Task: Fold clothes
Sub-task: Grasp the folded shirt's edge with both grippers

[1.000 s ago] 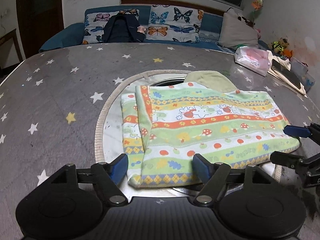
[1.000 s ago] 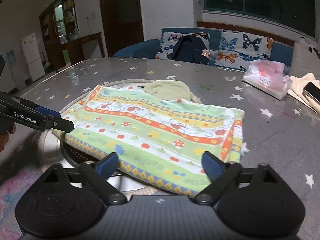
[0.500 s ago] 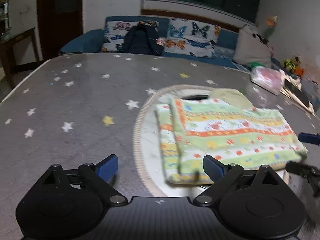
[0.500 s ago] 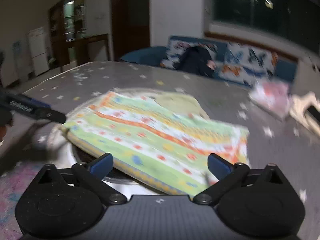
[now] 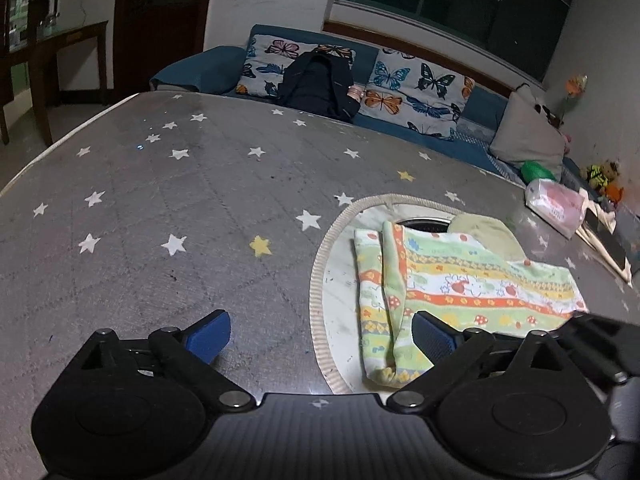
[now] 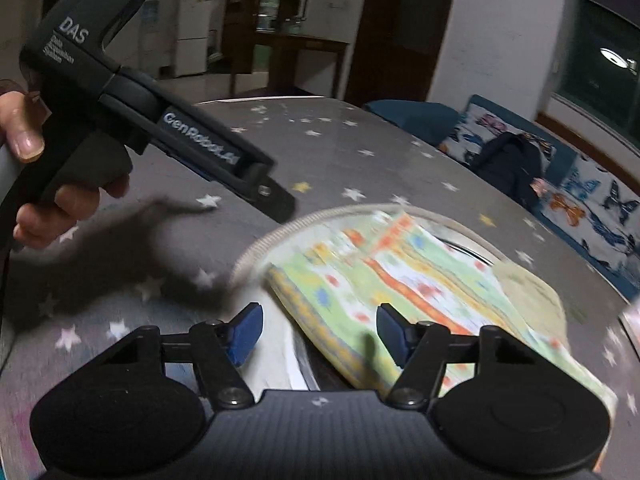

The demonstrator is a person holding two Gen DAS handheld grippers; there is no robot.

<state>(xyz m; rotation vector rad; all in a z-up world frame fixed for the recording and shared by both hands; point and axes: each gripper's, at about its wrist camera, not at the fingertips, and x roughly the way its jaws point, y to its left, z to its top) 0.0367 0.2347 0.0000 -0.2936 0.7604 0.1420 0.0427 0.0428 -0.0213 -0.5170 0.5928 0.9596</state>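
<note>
- My left gripper (image 5: 320,334) sits nearest, claw spread wide, nothing between the blue pads (image 5: 210,334); it hangs over the grey star-print table cover (image 5: 160,208).
- Its right-hand pad overlaps the near left edge of the folded cloth in view; I can't tell if it touches.
- My right gripper (image 6: 320,330) also has its claw apart, empty; pads sit over the near corner of the cloth, contact unclear since that view is motion-blurred.
- In the right wrist view I see the left gripper's black body from the side, held by a hand (image 6: 48,184), up above the table and left of the cloth.
- Folded cloth (image 5: 460,292): green, yellow and orange striped print, lying flat in a rectangle on the round pale mat (image 5: 336,280) with a ribbed rim.
- A plain pale-green piece (image 5: 488,232) pokes out just behind the cloth's far edge.
- Further right on the table: a pink plastic packet (image 5: 554,206) and a dark phone-like slab (image 5: 614,250).
- Beyond the table: blue sofa (image 5: 200,72) with butterfly cushions (image 5: 416,96) and a dark garment (image 5: 320,84) draped between them.
- Farthest: dark window (image 5: 452,4) on the back wall.
</note>
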